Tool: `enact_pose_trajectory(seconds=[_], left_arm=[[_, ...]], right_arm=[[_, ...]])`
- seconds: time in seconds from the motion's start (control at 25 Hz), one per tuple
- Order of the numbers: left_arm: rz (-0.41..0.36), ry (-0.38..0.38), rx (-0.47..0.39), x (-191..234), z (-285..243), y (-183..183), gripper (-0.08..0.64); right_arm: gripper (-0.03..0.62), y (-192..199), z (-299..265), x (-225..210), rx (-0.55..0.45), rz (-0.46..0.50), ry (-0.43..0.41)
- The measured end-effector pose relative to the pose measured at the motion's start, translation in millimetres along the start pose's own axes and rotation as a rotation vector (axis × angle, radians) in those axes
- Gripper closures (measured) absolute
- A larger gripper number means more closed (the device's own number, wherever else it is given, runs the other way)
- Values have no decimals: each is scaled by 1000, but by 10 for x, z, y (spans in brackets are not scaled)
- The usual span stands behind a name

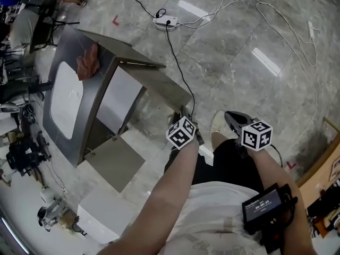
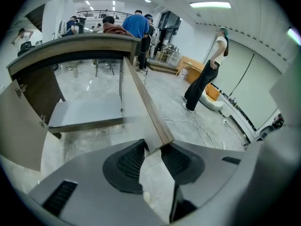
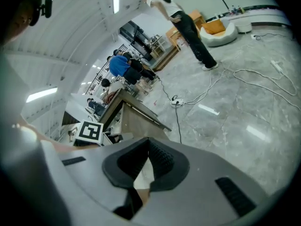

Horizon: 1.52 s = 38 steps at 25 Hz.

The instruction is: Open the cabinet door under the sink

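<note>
In the head view both forearms reach forward and down. The left gripper [image 1: 184, 119] sits at the free end of the cabinet door [image 1: 159, 82], which stands swung wide from the cabinet [image 1: 71, 44] under the sink [image 1: 66, 100]. The right gripper [image 1: 231, 117] hangs apart to its right, over grey marble floor [image 1: 239, 47] with a power strip [image 1: 166, 20]. In the left gripper view the jaws stand narrowly apart, the door's outer corner at their mouth, not clearly pressed. In the right gripper view the jaws are closed tip to tip on nothing, with the cabinet beyond in a bright hall.
</note>
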<state>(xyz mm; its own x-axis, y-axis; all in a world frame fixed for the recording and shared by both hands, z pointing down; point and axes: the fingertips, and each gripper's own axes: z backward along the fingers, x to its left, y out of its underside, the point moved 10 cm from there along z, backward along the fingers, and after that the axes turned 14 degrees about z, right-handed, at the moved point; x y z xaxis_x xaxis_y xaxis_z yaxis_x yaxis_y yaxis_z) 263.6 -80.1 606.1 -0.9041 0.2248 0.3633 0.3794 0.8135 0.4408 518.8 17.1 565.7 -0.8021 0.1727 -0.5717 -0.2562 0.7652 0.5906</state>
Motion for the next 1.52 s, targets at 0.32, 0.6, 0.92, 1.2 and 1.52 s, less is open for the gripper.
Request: enact_pose_trajectory(seconds=[0.32,0.6,0.92,1.2,1.52], left_arm=[[57,-6,16,-416,-144,46,436],[54,53,31,-401,-276,-106,414],[-63,138,108,-319,12,-58,327],[-106,149,103,58,671,51,324],[-61,207,-38,814,1485,-155,386]], right_arm=[[578,76,278,-301,-24,-70,67],[578,-62,167,-328,-51,-39,59],[578,-93,101,-217,-47,-23,17],[578,-183,-16,-77,-36,21,-34],[578,-288,-163,447,63,188,-92]])
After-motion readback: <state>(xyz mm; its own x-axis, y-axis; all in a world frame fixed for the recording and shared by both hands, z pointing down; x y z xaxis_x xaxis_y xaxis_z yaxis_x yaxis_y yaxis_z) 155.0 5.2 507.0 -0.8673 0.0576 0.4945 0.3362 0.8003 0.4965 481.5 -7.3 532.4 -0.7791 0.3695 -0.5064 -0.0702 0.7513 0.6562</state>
